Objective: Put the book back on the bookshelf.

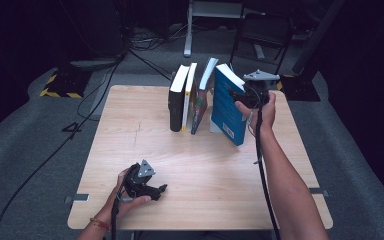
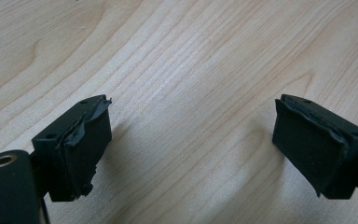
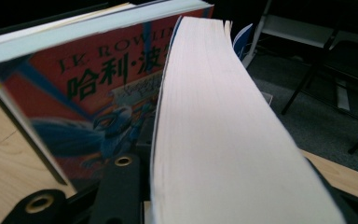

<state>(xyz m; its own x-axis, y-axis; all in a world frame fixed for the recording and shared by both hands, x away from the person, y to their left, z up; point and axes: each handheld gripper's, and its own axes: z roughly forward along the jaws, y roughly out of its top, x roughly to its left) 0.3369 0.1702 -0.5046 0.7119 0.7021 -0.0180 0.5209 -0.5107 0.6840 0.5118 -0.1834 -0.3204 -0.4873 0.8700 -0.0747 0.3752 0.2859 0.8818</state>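
The thick blue-covered paperback book (image 1: pixel 228 104), its cream page block (image 3: pixel 214 121) running up between the right gripper's (image 1: pixel 247 96) jaws, is clamped there and leans tilted, last in a row of upright books (image 1: pixel 190 97) just beside that gripper. It could slip or tip and knock the colourful neighbouring book (image 3: pixel 88 93) over. Its cover looks smooth. The left gripper (image 2: pixel 191 144) rests wide open on the pale wooden table (image 1: pixel 200 170).

Four books, two grippers.
Four books (image 1: pixel 200 97) stand by the table's (image 1: pixel 145 150) far edge; two grippers (image 1: pixel 142 182) present.
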